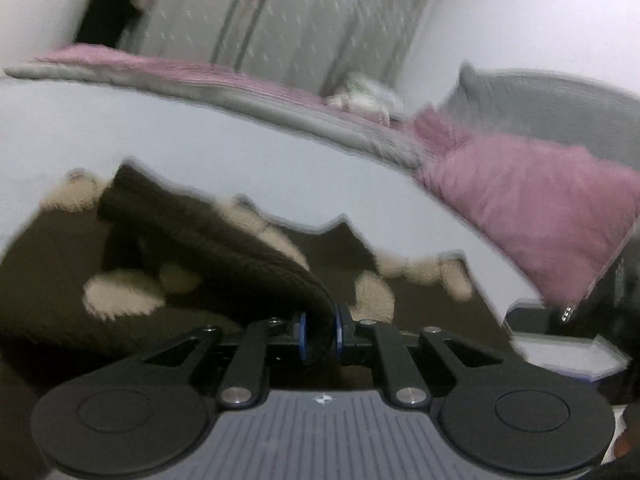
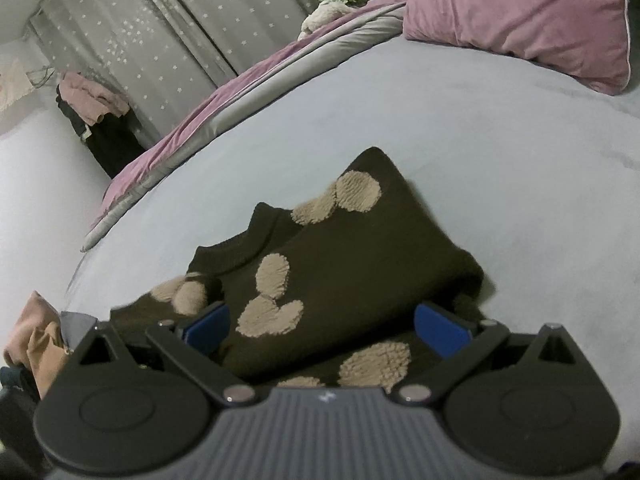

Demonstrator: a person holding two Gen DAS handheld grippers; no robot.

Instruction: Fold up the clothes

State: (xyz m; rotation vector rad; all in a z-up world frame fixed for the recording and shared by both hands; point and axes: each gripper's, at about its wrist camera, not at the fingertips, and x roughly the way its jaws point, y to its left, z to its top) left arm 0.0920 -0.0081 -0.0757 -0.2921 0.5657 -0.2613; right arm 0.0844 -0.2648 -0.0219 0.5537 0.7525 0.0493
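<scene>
On the pale blue bedsheet (image 2: 460,128), the dark brown sweater (image 2: 352,248) with tan fuzzy patches is lying partly folded, one side flipped over the body, its ribbed neckline facing the far side of the bed. Your left gripper (image 1: 320,334) is pinching a ribbed edge of that sweater: the blue pads (image 1: 303,336) are squeezed close with the dark knit bunched between them and arching up and away from the jaws. Left view is motion-blurred, so the fabric detail is smearing. Your right gripper (image 2: 322,326) is hanging spread wide over the near edge of the sweater, blue pads (image 2: 440,330) well apart, fabric lying between and under them; whether they are touching it, cannot tell. A pink pillow (image 2: 520,12) is sitting near the head of the bed, well apart from the sweater. A pink and grey duvet (image 2: 224,108) is running along the far edge of the bed, in front of a grey star-print curtain (image 2: 160,32). A peach-coloured garment (image 2: 36,332) is bunching at the lower left of the right view, beside the bed edge.
</scene>
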